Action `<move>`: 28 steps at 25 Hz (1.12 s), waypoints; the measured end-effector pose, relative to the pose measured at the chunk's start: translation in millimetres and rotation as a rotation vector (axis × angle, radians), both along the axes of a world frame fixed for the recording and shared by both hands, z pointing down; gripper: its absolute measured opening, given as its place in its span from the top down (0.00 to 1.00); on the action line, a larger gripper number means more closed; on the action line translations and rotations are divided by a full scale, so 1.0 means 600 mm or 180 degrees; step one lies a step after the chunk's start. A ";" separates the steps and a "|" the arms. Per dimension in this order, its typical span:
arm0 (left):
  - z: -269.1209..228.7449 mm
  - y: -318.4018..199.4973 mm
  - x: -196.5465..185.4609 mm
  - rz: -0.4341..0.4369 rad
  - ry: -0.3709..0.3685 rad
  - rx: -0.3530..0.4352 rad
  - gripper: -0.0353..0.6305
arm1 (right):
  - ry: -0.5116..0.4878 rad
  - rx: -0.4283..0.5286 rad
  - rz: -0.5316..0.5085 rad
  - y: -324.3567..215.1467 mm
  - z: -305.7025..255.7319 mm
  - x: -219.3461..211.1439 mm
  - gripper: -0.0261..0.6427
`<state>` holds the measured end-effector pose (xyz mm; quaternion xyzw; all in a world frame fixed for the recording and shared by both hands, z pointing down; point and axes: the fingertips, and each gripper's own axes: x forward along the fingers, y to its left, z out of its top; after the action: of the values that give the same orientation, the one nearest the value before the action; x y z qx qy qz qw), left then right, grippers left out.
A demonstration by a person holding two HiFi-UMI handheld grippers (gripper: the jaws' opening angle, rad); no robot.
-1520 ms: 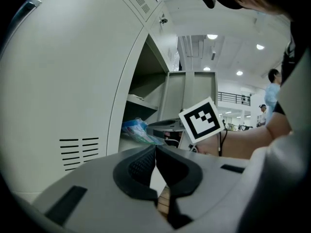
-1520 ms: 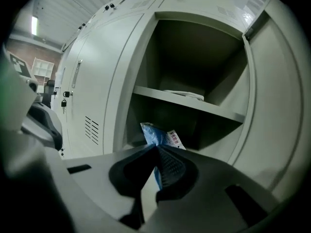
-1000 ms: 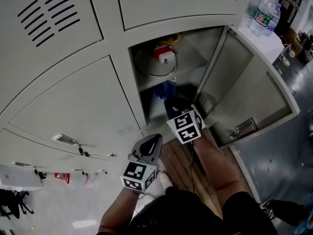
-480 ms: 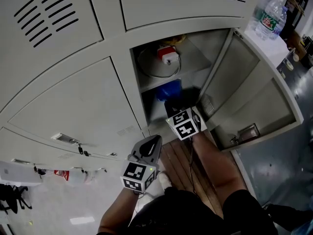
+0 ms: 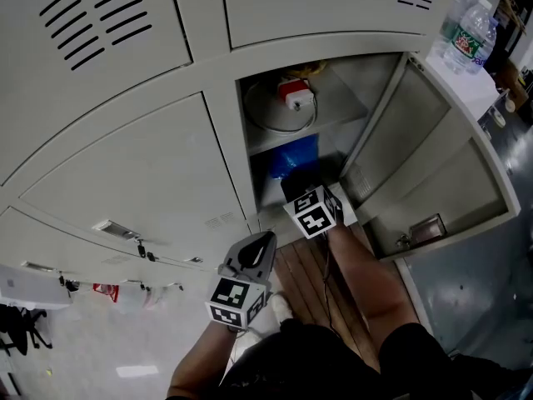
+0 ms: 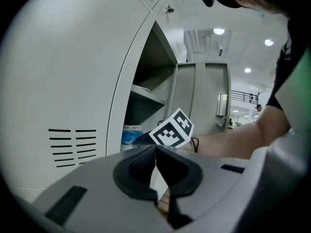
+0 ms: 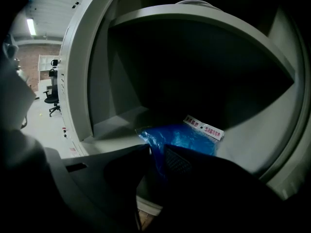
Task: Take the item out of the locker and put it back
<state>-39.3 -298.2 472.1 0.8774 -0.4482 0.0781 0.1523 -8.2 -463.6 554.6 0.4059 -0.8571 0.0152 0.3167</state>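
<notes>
A blue plastic bag (image 5: 293, 154) with a white label strip lies on the floor of the open locker's lower compartment (image 5: 265, 192). In the right gripper view the blue bag (image 7: 184, 136) spreads just ahead of the jaws. My right gripper (image 5: 301, 182) reaches into that compartment. Its jaws have just been opening; the bag's near edge still sits in the gap of the right gripper (image 7: 156, 155), and the pads no longer pinch it. My left gripper (image 5: 256, 247) hangs below the locker, outside it. The left gripper (image 6: 155, 148) is shut with nothing in it.
The locker door (image 5: 425, 140) swings open to the right. A white round thing with a red-and-white item (image 5: 287, 98) lies on the upper shelf. Water bottles (image 5: 466, 23) stand on top at the far right. Closed lockers (image 5: 125, 165) fill the left; a wooden strip (image 5: 304, 277) runs below.
My right gripper has sunk a little deeper into the lower compartment and more of the blue bag now shows resting there. The left gripper has stayed where it was.
</notes>
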 end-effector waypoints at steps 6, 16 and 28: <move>-0.002 0.011 -0.002 0.0000 -0.0001 0.0007 0.94 | -0.0015 0.0030 -0.0038 0.005 -0.003 -0.001 0.75; -0.019 0.041 -0.013 0.0031 0.0003 0.0061 0.94 | -0.0251 0.0268 0.0115 0.044 -0.055 0.004 0.93; -0.054 0.116 -0.051 0.0110 0.0020 0.0203 0.94 | -0.1287 0.0081 0.0530 0.169 -0.141 0.014 0.96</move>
<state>-70.1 -228.3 439.9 0.8896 -0.4348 0.0637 0.1243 -0.1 -362.0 469.8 0.4680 -0.8669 0.1116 0.1308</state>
